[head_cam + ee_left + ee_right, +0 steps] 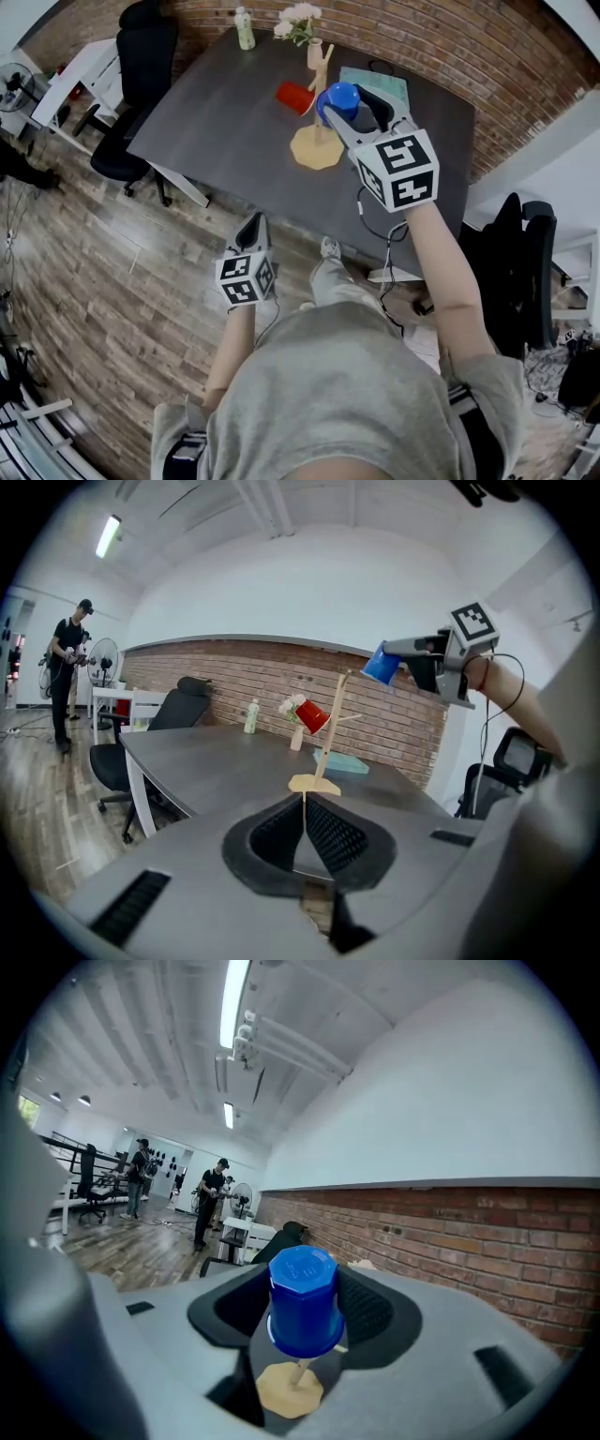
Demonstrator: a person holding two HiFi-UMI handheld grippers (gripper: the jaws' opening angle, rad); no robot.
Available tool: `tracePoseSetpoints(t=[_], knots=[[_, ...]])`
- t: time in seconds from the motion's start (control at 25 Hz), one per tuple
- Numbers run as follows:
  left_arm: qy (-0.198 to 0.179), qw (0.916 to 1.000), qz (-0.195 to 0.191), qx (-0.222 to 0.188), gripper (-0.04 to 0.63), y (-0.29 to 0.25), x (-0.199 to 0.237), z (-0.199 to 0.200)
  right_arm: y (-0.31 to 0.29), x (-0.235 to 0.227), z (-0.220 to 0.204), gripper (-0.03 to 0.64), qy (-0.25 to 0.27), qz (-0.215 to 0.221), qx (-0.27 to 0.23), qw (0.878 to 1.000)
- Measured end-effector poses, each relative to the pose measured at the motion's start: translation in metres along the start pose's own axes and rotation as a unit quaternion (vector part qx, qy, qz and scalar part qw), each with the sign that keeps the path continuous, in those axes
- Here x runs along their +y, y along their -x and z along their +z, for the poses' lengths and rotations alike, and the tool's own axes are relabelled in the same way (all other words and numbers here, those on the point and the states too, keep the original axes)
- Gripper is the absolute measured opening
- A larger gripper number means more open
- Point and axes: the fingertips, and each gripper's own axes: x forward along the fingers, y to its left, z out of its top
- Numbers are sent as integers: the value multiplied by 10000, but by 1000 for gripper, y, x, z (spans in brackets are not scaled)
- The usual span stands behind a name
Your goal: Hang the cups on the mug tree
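Note:
My right gripper (352, 105) is raised over the dark table (225, 122), shut on a blue cup (340, 98). The cup sits between the jaws (303, 1302) with its base pointing away from me. Right below and behind it stands the wooden mug tree (320, 94) on its flat base (317, 148); the base also shows under the cup (289, 1389). A red cup (293, 97) hangs on a left branch of the mug tree (330, 728). My left gripper (251, 227) stays low, short of the table's near edge, shut and holding nothing (305, 827).
A vase of flowers (309, 37), a pale bottle (244, 28) and a teal book (377, 84) stand at the table's far side by the brick wall. A black office chair (141, 84) is at the left end, another (525, 262) at the right. People stand far off.

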Motion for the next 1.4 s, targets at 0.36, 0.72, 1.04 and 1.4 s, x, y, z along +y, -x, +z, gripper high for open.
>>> tracePoseSetpoints(t=[0.36, 0.72, 1.04, 1.4], knots=[[8, 10000, 50, -24, 14, 3, -2, 3, -27, 12, 41, 227, 462, 173, -303, 9983], [74, 9999, 139, 51, 13, -2, 2, -3, -63, 14, 10, 229, 500, 225, -20, 9985], [92, 9997, 165, 139, 13, -5, 11, -4, -83, 9, -19, 233, 365, 147, 258, 9989], [41, 9997, 130, 189, 14, 3, 14, -8, -83, 21, -36, 287, 338, 236, 443, 9982]])
